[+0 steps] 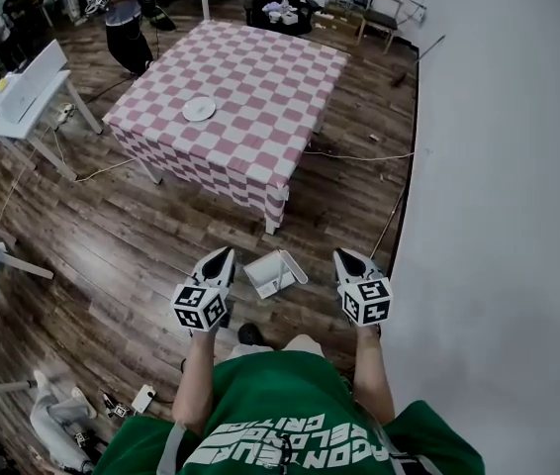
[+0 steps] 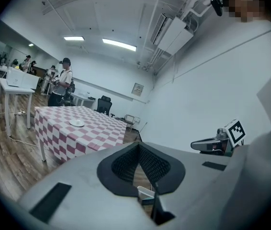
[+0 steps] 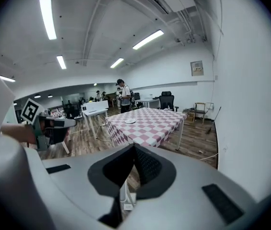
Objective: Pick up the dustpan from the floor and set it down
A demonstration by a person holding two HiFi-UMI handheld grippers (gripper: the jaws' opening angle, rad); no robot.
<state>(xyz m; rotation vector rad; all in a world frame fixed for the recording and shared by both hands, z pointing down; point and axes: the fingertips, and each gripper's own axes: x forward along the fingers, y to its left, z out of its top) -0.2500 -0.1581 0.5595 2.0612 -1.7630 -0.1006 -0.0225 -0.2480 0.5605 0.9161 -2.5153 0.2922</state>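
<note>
The white dustpan (image 1: 276,272) lies on the wooden floor just in front of me, between my two grippers and touching neither. My left gripper (image 1: 228,253) hangs to its left with its jaws together and nothing in them. To the dustpan's right, my right gripper (image 1: 342,255) is also shut and empty. In the left gripper view the pads (image 2: 126,164) meet at the tip, and a bit of the dustpan (image 2: 145,193) shows through the gap below. In the right gripper view the jaws are closed at the tip (image 3: 134,146), with a white sliver of the dustpan (image 3: 125,193) beneath.
A table with a pink-and-white checked cloth (image 1: 250,87) stands ahead, a white plate (image 1: 199,109) on it. A white wall (image 1: 498,216) runs close along the right. A white desk (image 1: 28,92) stands at the left, and a person (image 1: 122,18) far back. Cables trail over the floor.
</note>
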